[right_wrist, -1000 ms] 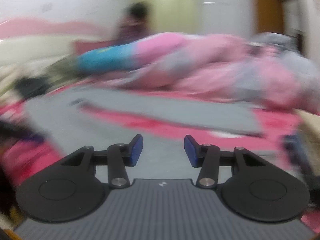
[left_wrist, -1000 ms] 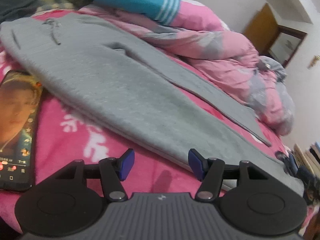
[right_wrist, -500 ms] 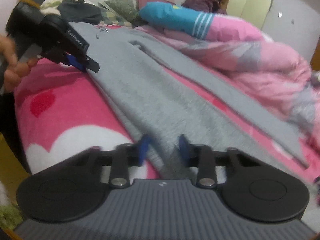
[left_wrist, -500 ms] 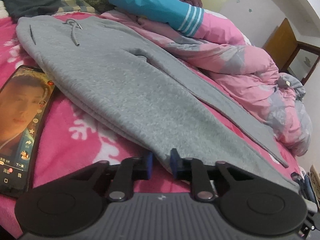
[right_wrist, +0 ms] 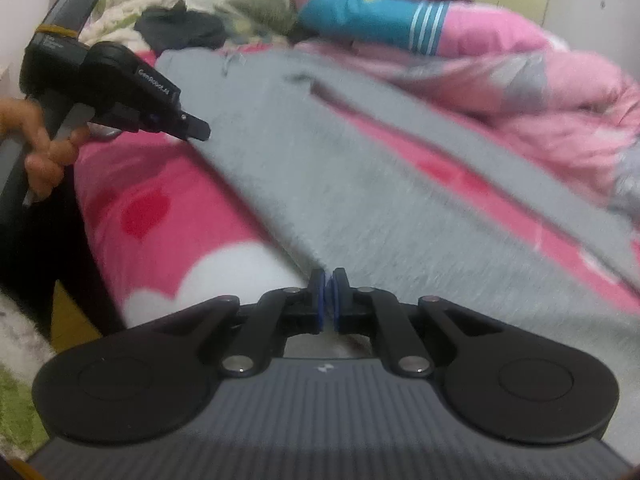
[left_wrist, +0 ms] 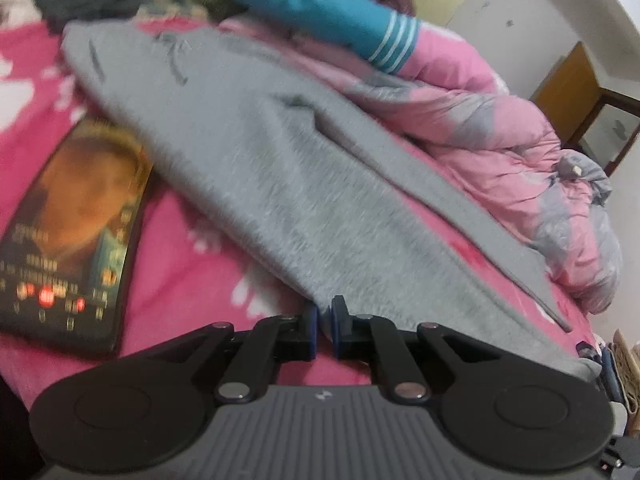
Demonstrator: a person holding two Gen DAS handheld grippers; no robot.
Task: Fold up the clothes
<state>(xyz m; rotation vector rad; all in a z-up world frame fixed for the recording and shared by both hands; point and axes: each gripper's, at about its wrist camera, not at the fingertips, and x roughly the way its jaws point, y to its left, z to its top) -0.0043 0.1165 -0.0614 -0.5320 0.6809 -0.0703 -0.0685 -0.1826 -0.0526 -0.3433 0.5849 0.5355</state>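
Grey sweatpants [left_wrist: 280, 184] lie flat along the near edge of the bed [left_wrist: 180, 248], waistband at the far end. Left gripper [left_wrist: 325, 320] pinched shut on the pants' near edge; right gripper [right_wrist: 328, 292] likewise clamped on the near edge, further down the leg. Phone [left_wrist: 68, 232] lies on the bed beside the pants. Pink quilt [left_wrist: 500, 136] bunched along the far side.

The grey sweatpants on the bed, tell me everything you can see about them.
The grey sweatpants look like soft fleecy knit, with a drawstring at the waistband at the far end and a pocket slit near one hip. They lie spread flat on the pink blanket, legs parted in a narrow V, the far leg running beside the pink quilt. The left tool and the right tool are each shut on the near leg's edge. One side overlaps the phone.
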